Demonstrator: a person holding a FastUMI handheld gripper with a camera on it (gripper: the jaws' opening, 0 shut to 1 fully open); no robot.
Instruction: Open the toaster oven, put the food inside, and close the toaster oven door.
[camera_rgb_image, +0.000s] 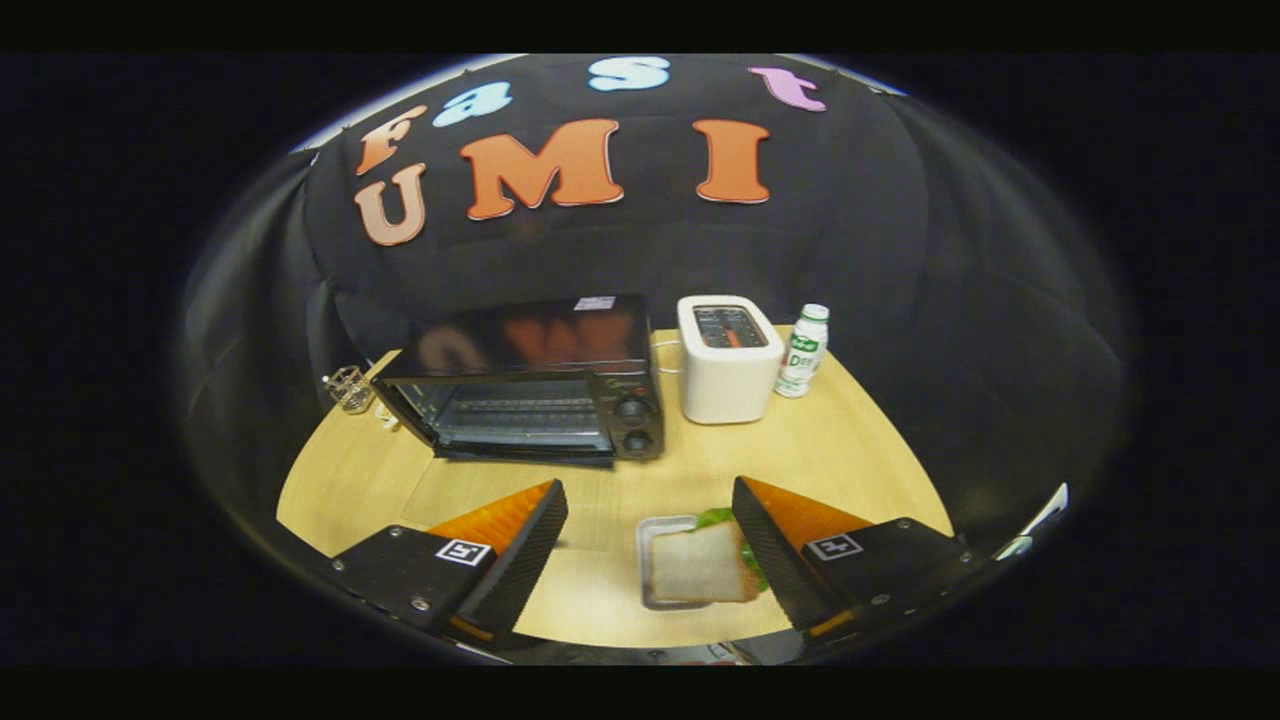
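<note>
- Gripper (650, 540) is seen with fingers spread wide; nothing is pinched between them.
- Sandwich (703, 563) is lying on a small tray (652, 530), between the fingers, close against the right finger at 4 o'clock; lettuce is visible at its far edge.
- Wooden table (830, 450) is seen under everything.
- Toaster oven (530, 385) is placed beyond the fingers at 11 o'clock, well apart from the sandwich; its door is seen lowered open, the rack is exposed, and two knobs are on its right side.
- White toaster (728, 358) is set just beside the oven at 1 o'clock.
- Small bottle (803, 352) is standing upright just right of the toaster.
- Glass (350, 388) is seen at the oven's left, 10 o'clock.
</note>
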